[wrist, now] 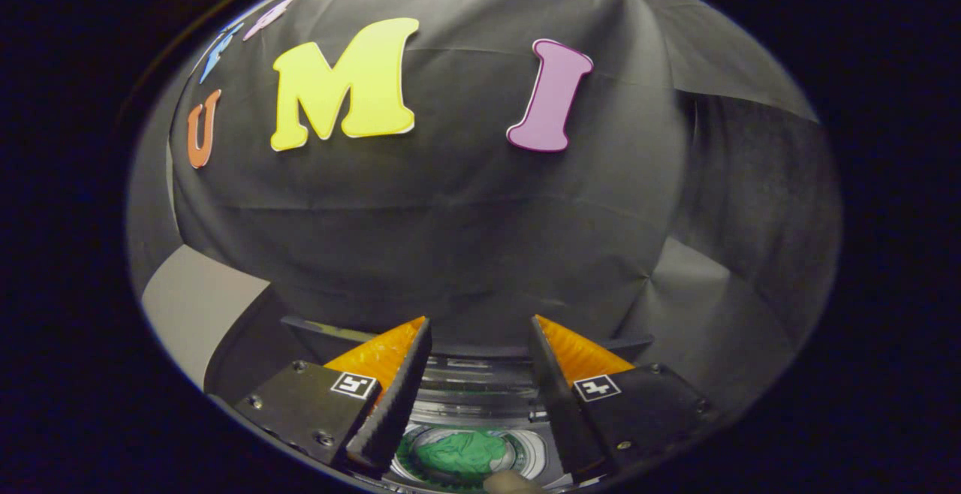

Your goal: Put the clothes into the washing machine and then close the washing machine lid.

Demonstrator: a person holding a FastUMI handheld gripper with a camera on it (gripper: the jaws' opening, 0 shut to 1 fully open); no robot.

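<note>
My gripper (480,325) is open, its two fingers spread wide with nothing between them. Below and between the fingers I look down into the round drum of the washing machine (525,455), where a green garment (462,450) lies crumpled. The machine's dark top rim and back panel (465,374) sit just ahead of the fingers. The gripper hangs above the drum opening, apart from the garment. The lid cannot be made out.
The black cloth wall (465,239) rises close behind the machine. A pale panel (195,306) stands to the left of the machine. A small pale object (510,483), perhaps a fingertip, shows at the drum's near edge.
</note>
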